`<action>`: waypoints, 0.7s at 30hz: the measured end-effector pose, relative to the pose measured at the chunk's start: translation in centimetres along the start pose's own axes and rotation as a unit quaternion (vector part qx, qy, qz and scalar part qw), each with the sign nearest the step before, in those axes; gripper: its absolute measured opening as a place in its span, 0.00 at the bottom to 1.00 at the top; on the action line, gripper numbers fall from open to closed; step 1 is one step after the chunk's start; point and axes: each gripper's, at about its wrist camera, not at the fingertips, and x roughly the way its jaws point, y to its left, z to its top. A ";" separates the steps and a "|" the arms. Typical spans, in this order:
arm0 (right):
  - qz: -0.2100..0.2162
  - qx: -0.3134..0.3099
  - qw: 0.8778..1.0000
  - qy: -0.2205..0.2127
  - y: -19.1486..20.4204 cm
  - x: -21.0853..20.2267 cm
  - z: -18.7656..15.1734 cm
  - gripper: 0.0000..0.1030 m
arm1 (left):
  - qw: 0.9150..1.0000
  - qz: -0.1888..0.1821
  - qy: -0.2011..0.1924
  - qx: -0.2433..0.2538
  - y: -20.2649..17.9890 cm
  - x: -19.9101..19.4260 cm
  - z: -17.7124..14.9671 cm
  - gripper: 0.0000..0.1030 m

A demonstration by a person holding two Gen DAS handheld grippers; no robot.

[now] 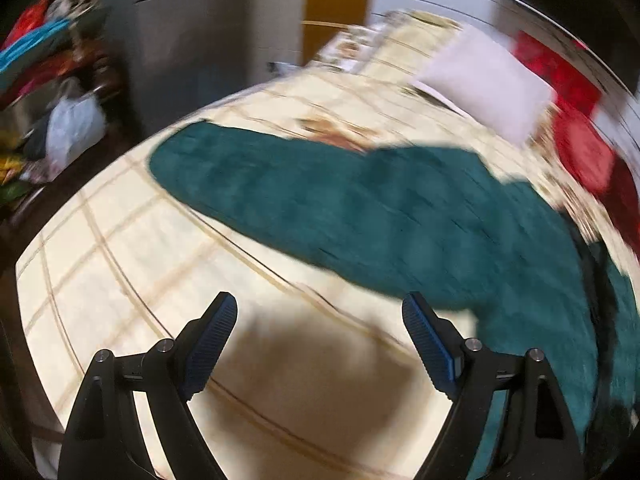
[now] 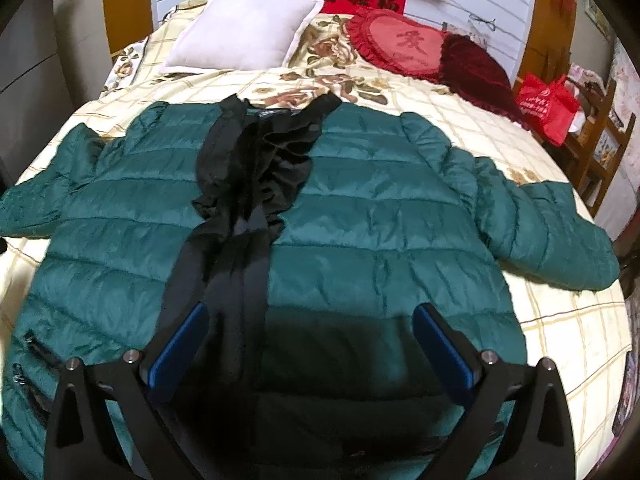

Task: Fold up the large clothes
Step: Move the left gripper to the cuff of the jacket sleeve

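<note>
Seen from the left wrist, the left claw (image 1: 320,320) hangs over bare bedspread with its blue-padded jaws apart and nothing between them. The cream, gold-checked quilted bed cover (image 1: 132,240) fills the lower left of that blurred view. Up and to the right of the claw lies one long sleeve of the dark green quilted puffer jacket (image 1: 320,200), its long axis running from the cuff at upper left down toward the jacket body at lower right. Only the right-hand finger overlaps the green edge in the picture; whether it touches cannot be told.

From the right wrist, the right claw (image 2: 312,340) is likewise spread and empty, poised over the hem of the jacket (image 2: 380,220), which lies spread flat on the bed, collar away toward the pale square pillow (image 2: 248,32) and the red heart-shaped cushion (image 2: 400,44), sleeves flung out to either side. A black ruffled front placket (image 2: 248,184) runs down its middle, from collar to hem, ending just ahead of this claw.

Judging from this, the left hand is the nearer one to the outstretched left sleeve, which lies ahead and to its right; folding that sleeve inward across the body looks like the step at hand
</note>
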 end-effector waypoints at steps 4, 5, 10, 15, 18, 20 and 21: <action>0.003 -0.014 1.000 -0.007 0.7 -0.6 0.1 1.00 | 0.998 0.046 -0.012 -0.040 4.3 2.4 3.4 0.54; 0.005 -0.018 1.000 -0.007 0.9 -0.7 0.1 1.00 | 0.997 0.053 -0.014 -0.047 5.0 2.8 3.9 0.54; -0.002 -0.027 1.000 -0.008 0.9 -0.5 0.4 1.00 | 0.993 0.081 -0.019 -0.085 8.9 5.0 6.1 0.54; -0.008 -0.022 1.000 -0.002 0.2 0.4 0.8 1.00 | 0.991 0.104 -0.013 -0.089 10.8 6.9 6.8 0.54; -0.009 -0.015 1.000 0.005 -0.3 1.0 0.9 1.00 | 0.989 0.107 -0.004 -0.099 11.9 8.3 7.0 0.54; -0.011 -0.014 1.000 0.009 -0.4 1.3 1.0 1.00 | 0.989 0.107 0.002 -0.105 12.4 9.0 7.2 0.54; -0.011 -0.014 1.000 0.010 -0.3 1.4 1.0 1.00 | 0.988 0.108 0.004 -0.107 12.6 9.4 7.4 0.54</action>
